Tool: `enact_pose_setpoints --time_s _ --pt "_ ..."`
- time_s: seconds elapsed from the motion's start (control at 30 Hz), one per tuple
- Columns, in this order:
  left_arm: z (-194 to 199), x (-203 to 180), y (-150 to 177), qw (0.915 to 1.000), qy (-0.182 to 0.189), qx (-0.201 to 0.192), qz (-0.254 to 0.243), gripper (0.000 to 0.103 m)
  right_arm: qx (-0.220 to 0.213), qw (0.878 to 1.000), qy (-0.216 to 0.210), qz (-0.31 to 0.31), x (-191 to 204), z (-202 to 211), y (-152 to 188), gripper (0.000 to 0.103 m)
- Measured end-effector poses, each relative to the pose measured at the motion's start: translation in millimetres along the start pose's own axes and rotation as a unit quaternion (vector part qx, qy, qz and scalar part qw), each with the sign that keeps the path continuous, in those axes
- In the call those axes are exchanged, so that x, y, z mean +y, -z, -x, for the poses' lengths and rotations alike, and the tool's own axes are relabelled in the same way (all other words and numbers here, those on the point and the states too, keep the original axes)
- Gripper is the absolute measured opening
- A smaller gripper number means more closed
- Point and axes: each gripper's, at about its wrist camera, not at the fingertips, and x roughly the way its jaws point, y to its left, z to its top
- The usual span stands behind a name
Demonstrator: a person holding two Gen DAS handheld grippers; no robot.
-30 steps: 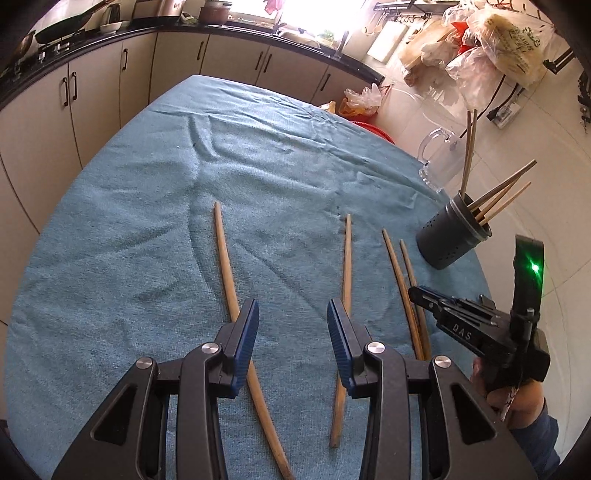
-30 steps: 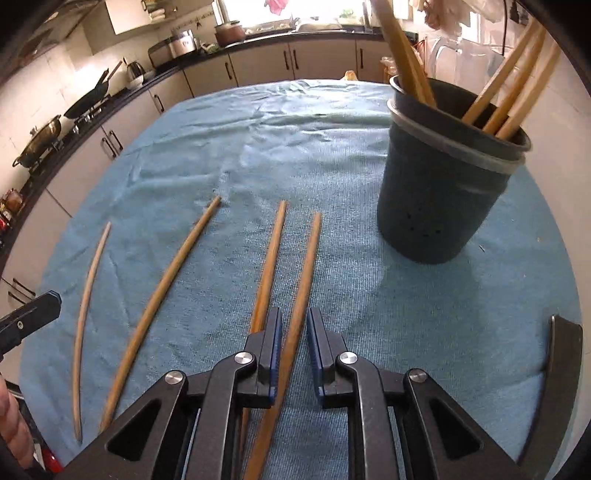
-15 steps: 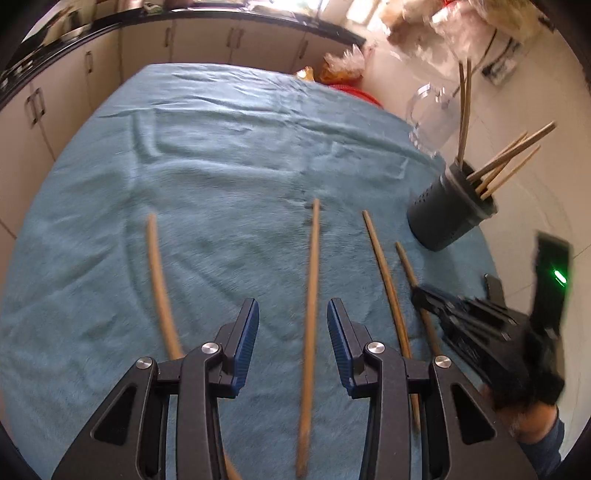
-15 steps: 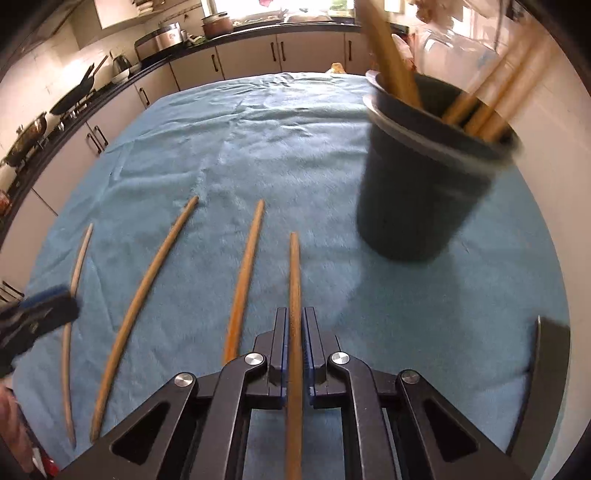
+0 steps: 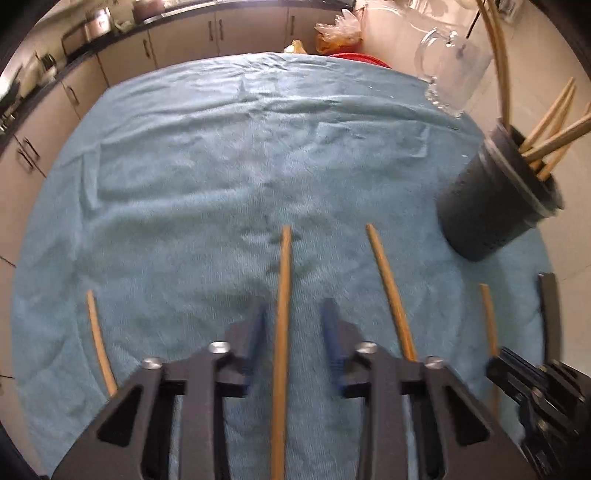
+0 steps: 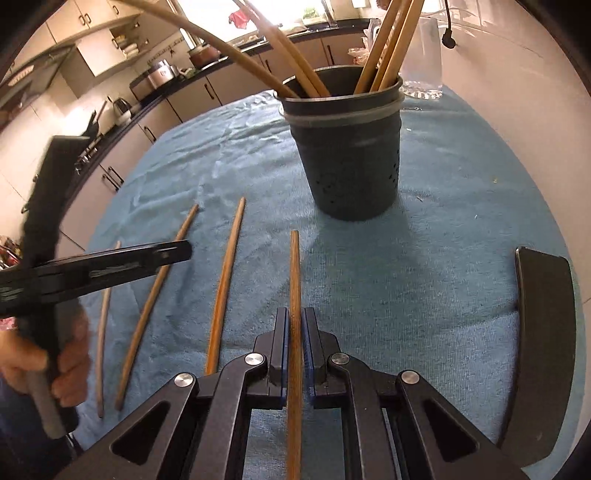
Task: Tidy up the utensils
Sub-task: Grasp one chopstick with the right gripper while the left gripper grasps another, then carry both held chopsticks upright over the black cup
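Note:
Several wooden chopsticks lie on a blue cloth (image 5: 221, 166). My left gripper (image 5: 293, 314) straddles one chopstick (image 5: 286, 266); its jaws are closing and a gap still shows on both sides of the stick. My right gripper (image 6: 294, 314) is shut on the rightmost chopstick (image 6: 294, 266), whose tip points at the dark holder (image 6: 351, 162). That holder (image 5: 491, 206) stands at the right with several chopsticks upright in it. Loose chopsticks lie at the left (image 5: 98, 339) and between the grippers (image 5: 388, 291). The left gripper (image 6: 147, 258) and a hand (image 6: 37, 362) show in the right wrist view.
A clear glass jug (image 5: 454, 74) stands behind the holder at the cloth's far right edge. Plastic bags (image 5: 336, 33) and a red object sit beyond the table. Kitchen cabinets (image 5: 177, 40) run along the far and left sides.
My left gripper moved right from the leftmost chopstick to straddle its neighbour, and its jaws narrowed. My right gripper closed on the rightmost chopstick and swung to face the holder.

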Motion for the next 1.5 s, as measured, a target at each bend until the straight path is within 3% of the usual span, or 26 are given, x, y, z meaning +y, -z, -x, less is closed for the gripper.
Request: enact_pose_setpoints --time_s 0.03,0.27,0.47,0.53,0.67,0.87,1.5 --pt "0 1 1 0.9999 -0.012 -0.004 0.002 0.006 -0.003 1.0 -0.004 -0.001 0 2 0 0.007" --pt "28 17 32 0.998 0.035 -0.038 0.035 0.006 -0.043 0.998 -0.038 0.008 4 26 1 0.007" --pt "105 26 56 0.987 0.059 -0.141 0.05 0.006 -0.127 0.989 -0.07 0.015 15 66 4 0.007" --pt "136 30 67 0.9789 0.069 -0.184 0.055 0.006 -0.153 0.985 -0.071 0.02 19 79 6 0.007" --pt "173 30 80 0.9681 0.078 -0.232 0.053 0.006 -0.198 0.977 -0.075 0.029 27 104 14 0.007" --pt "198 27 90 0.9632 0.087 -0.249 0.048 0.006 -0.239 0.968 -0.064 0.045 40 131 21 0.007" --pt "229 1 94 0.9562 0.109 -0.271 0.021 0.006 -0.28 0.958 -0.056 0.005 19 169 31 0.007"
